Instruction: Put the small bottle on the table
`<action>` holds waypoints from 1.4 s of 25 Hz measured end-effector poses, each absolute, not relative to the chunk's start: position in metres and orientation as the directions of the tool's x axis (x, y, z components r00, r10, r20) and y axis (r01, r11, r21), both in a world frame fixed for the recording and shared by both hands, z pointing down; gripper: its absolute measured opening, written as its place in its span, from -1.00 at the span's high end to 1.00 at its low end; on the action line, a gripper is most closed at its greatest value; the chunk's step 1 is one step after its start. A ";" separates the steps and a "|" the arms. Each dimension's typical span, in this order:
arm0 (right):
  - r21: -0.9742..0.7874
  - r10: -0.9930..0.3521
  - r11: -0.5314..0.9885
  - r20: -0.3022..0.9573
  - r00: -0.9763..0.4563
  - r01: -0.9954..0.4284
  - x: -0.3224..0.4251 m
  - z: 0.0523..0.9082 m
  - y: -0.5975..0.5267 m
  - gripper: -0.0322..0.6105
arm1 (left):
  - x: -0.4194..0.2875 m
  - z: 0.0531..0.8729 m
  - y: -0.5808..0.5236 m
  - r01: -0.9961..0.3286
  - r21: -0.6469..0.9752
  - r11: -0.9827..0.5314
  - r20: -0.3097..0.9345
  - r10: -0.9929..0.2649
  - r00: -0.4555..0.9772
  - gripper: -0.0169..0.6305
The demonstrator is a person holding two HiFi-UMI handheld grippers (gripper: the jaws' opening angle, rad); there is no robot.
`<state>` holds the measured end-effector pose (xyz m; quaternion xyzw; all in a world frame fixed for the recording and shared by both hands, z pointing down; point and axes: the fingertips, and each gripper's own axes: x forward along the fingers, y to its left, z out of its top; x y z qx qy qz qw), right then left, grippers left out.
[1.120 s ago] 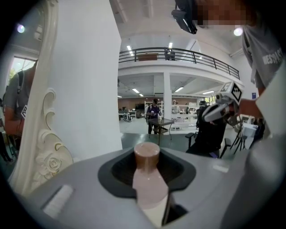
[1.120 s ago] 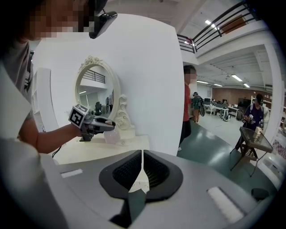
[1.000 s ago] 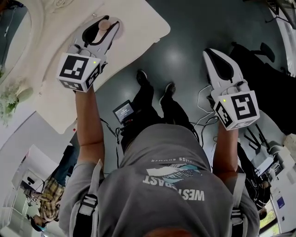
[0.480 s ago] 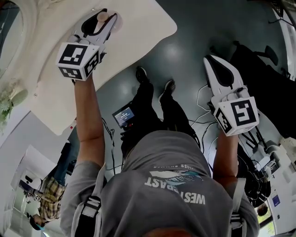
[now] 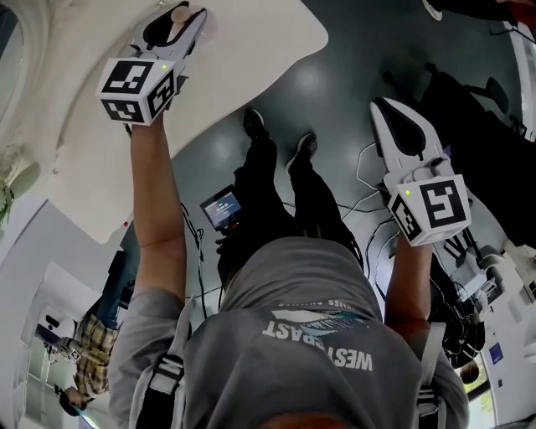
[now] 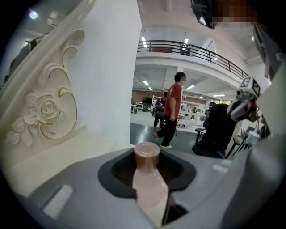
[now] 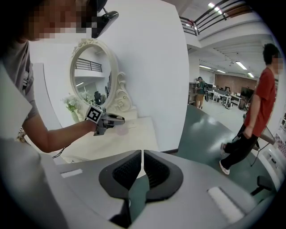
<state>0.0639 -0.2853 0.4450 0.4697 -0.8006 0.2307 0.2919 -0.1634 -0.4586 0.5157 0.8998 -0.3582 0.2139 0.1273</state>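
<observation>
One small bottle [image 6: 150, 185] gripped by left gripper [image 5: 174, 17], above table [image 5: 251, 50].

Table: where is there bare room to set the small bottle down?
Bare table runs from the left gripper with the small bottle to the rounded edge, and back beside the forearm. Crowded by the mirror frame and flowers.

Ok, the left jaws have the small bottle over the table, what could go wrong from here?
The small bottle is narrow and could topple on the table when the left gripper lets go. Its base is hidden, so opening early could drop it. The carved mirror frame stands close beside the jaws and could get bumped.
</observation>
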 end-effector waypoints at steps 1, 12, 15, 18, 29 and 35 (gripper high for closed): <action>-0.097 -0.614 0.452 0.688 -0.388 -0.887 0.064 0.448 -0.286 0.84 | -0.164 0.520 -0.461 -0.701 0.080 -0.709 0.478 -0.590 0.651 0.56; -0.131 -0.581 0.451 0.708 -0.402 -0.883 0.073 0.467 -0.297 0.84 | -0.153 0.540 -0.487 -0.714 0.085 -0.695 0.483 -0.598 0.640 0.56; -0.134 -0.577 0.453 0.709 -0.405 -0.881 0.072 0.468 -0.300 0.84 | -0.155 0.544 -0.491 -0.717 0.086 -0.692 0.484 -0.600 0.637 0.56; -0.139 -0.573 0.452 0.712 -0.407 -0.881 0.073 0.471 -0.302 0.84 | -0.154 0.549 -0.494 -0.719 0.087 -0.689 0.486 -0.601 0.634 0.56; -0.151 -0.562 0.446 0.720 -0.407 -0.882 0.079 0.479 -0.308 0.84 | -0.152 0.569 -0.501 -0.723 0.094 -0.684 0.496 -0.597 0.630 0.56; -0.158 -0.557 0.445 0.723 -0.410 -0.882 0.081 0.484 -0.306 0.84 | -0.152 0.568 -0.501 -0.726 0.089 -0.682 0.477 -0.611 0.632 0.56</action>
